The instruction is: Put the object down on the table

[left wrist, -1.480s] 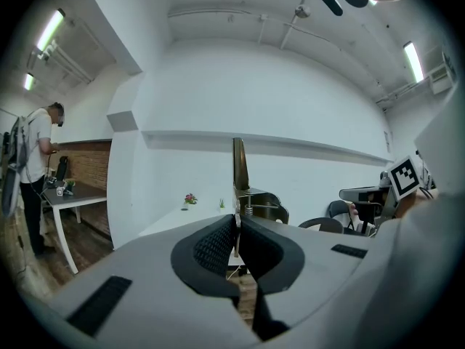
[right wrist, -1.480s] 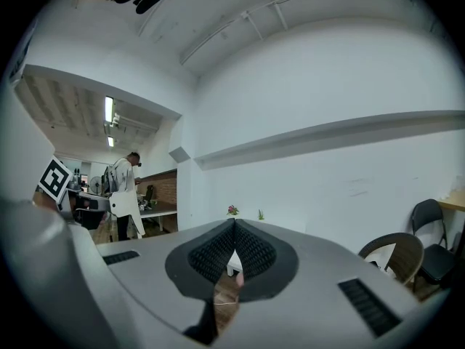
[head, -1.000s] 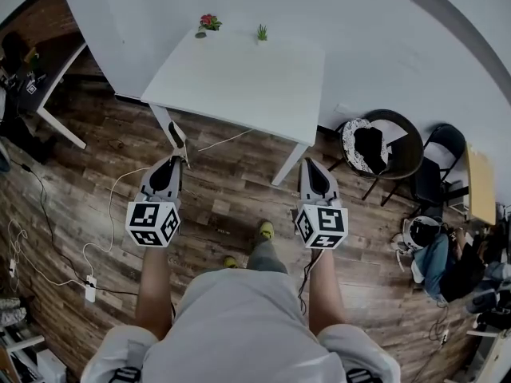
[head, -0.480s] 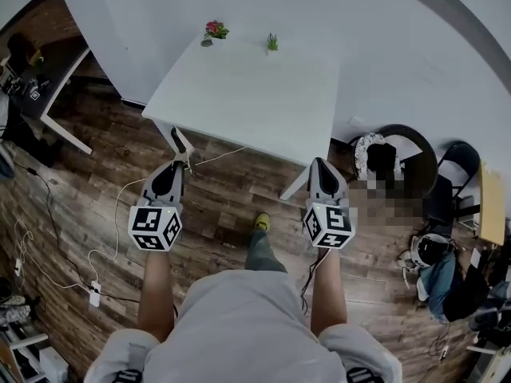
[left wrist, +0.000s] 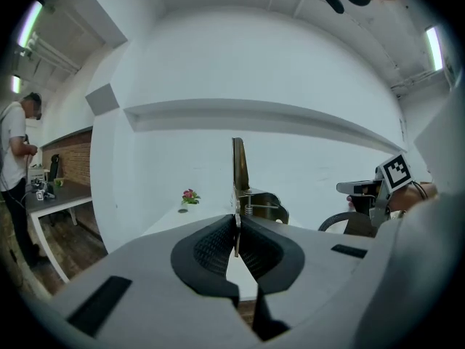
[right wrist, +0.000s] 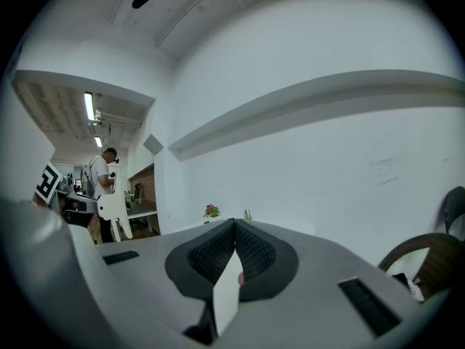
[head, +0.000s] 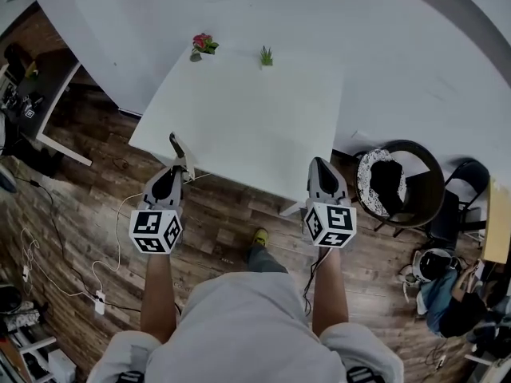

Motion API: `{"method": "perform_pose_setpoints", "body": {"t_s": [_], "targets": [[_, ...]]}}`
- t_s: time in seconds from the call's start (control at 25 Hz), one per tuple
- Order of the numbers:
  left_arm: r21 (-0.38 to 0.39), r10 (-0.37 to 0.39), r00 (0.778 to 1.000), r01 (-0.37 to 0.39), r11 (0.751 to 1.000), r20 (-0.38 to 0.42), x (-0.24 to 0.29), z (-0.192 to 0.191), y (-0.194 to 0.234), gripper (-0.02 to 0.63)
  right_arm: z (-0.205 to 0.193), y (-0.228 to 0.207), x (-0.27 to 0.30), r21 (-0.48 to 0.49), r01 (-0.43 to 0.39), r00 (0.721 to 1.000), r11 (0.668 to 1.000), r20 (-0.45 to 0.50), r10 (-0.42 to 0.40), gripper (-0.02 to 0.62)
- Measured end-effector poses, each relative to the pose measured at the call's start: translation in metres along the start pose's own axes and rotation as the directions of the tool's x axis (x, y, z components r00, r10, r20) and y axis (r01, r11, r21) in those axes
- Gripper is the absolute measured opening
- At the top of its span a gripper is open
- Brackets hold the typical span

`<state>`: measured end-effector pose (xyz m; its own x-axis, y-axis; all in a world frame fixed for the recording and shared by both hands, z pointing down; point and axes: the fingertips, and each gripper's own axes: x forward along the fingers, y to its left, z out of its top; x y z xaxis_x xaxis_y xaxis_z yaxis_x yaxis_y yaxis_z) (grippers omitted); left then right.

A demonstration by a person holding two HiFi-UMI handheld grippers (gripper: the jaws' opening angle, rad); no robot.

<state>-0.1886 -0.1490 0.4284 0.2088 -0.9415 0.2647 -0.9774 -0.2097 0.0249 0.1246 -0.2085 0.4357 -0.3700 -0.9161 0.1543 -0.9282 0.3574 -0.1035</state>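
Note:
My left gripper [head: 180,169] is shut on a thin flat metal tool [head: 176,147], which sticks forward over the near left edge of the white table [head: 247,110]. In the left gripper view the tool [left wrist: 238,167] stands upright between the pads of the left gripper [left wrist: 236,222], with a small spring bracket on its side. The right gripper [head: 319,164] hovers at the table's near right edge, shut with nothing in it. Its pads meet at the tip in the right gripper view [right wrist: 234,224].
A red flower pot [head: 203,43] and a small green plant [head: 265,55] stand at the table's far edge. A round chair with a dark item [head: 391,178] is at the right. Cables [head: 112,214] lie on the wood floor. A person [left wrist: 14,144] stands at a desk at the left.
Both grippers have come closer to the table, from over the floor to its near edge. The left gripper still holds the tool.

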Motion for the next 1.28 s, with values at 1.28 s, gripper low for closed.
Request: {"method": "perform_pose_setpoints", "body": {"t_s": [1.28], "targets": [[0.036, -0.12, 0.991, 0.122, 0.992, -0.062, 0.18, 0.034, 0.055, 0.02, 0.012, 0.002, 0.152, 0.028, 0.022, 1.0, 0.999, -0.02, -0.022, 0.009]]}}
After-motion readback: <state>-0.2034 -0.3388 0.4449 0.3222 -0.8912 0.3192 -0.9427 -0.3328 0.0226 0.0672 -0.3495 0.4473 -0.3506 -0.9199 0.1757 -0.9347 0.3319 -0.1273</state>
